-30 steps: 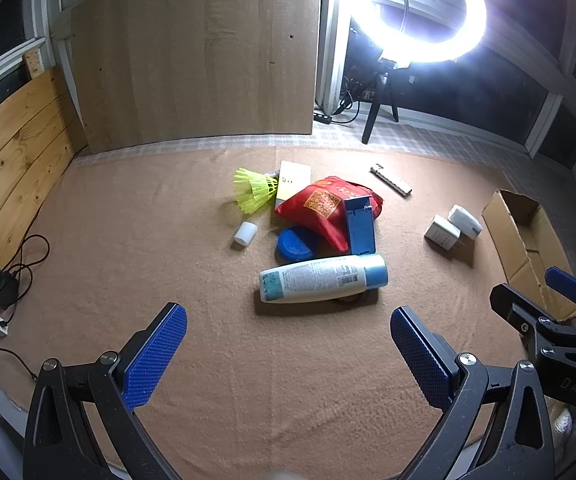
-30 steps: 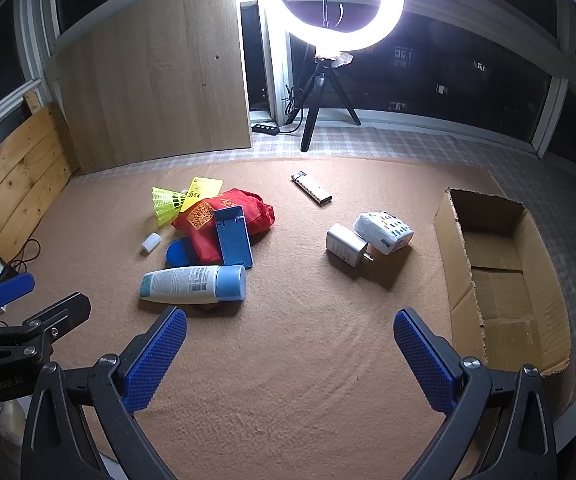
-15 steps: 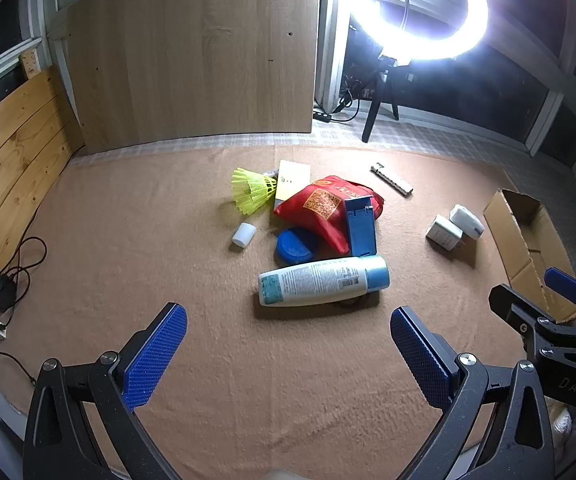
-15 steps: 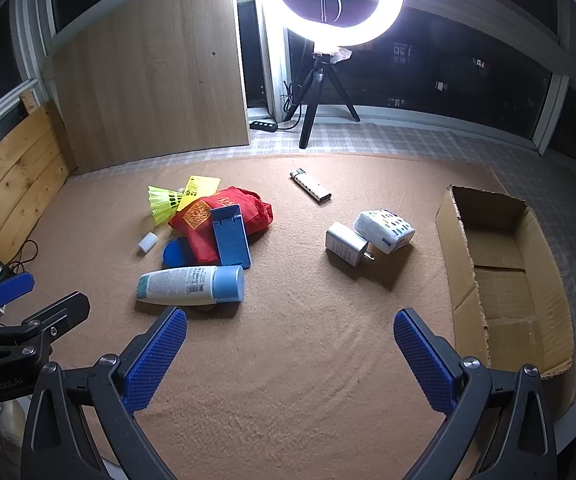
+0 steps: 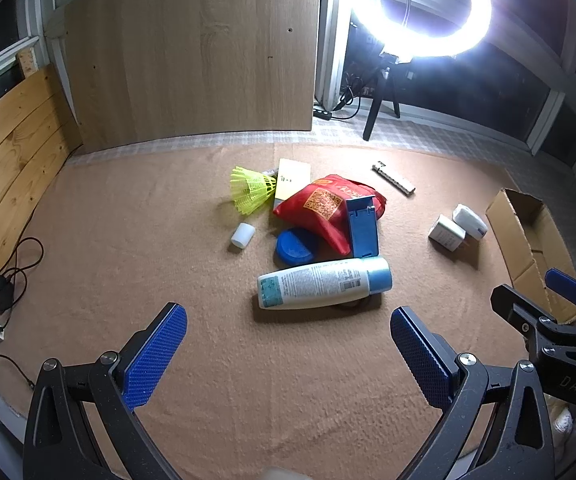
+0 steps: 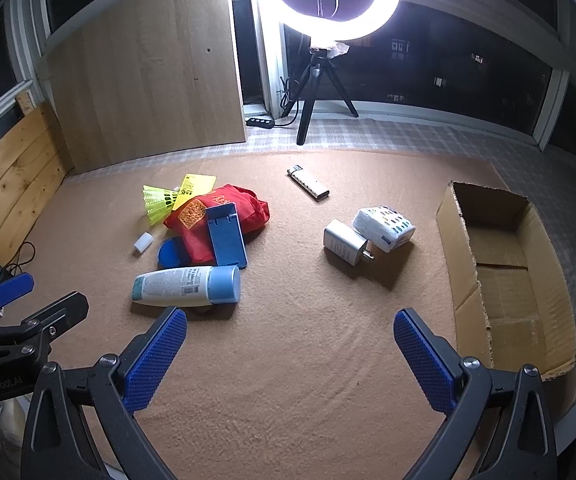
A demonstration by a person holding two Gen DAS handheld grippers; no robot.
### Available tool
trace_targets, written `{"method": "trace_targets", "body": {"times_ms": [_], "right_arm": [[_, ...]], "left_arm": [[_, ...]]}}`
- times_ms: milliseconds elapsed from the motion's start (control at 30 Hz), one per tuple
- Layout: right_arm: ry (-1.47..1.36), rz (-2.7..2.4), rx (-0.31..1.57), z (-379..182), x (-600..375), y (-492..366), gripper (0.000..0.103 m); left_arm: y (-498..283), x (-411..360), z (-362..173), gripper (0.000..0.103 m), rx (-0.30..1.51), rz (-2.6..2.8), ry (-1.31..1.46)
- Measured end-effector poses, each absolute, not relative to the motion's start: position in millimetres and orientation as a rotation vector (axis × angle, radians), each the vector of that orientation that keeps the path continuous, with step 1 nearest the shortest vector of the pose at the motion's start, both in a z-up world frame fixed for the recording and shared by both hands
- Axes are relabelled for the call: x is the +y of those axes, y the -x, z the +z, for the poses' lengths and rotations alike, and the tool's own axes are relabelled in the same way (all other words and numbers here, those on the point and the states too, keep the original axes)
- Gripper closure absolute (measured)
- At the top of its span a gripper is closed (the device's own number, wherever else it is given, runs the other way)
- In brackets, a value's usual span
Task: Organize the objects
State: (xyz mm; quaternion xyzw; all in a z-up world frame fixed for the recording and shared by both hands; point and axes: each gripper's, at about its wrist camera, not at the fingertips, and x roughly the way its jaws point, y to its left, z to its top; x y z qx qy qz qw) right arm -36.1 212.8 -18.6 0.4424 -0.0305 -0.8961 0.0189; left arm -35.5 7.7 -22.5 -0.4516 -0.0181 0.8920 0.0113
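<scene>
1 white bottle (image 5: 323, 283) with a blue cap is lying on its side on the tan carpet (image 5: 135, 240), nearest both grippers and at the front edge of the clutter. It is looking rigid and smooth, likely to roll; judging best hold across the mid-body, jaws square to its long axis.

Behind it, things are overlapping in a pile: 1 red pouch (image 5: 328, 210), probably soft and slack, with 1 blue stand (image 5: 363, 226) resting on it and 1 blue round lid (image 5: 296, 242) tucked partly under. 1 yellow shuttlecock (image 5: 249, 190), light and easily crushed, is sitting beside 1 yellow card (image 5: 292, 178). 1 small white cylinder (image 5: 243, 235) is lying apart to the left.

Further right: 1 slim bar (image 6: 308, 183), then 1 grey box (image 6: 342, 247) touching 1 white packet (image 6: 384, 227). 1 open cardboard box (image 6: 464, 280) is standing at the far right, empty as far as visible, probably the destination.

Left gripper (image 5: 288, 354) and right gripper (image 6: 290, 354) are both hovering above bare carpet, jaws spread wide, gripping nothing.
</scene>
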Motion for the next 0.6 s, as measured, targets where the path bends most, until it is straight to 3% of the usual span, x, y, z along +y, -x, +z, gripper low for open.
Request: {"method": "trace_targets", "body": {"times_ms": [600], "right_arm": [[-1.417, -2.780, -0.099, -29, 219, 45, 0.001]], "left_arm": [[58, 5, -42, 0.000, -0.057, 2.750, 1.460]]}}
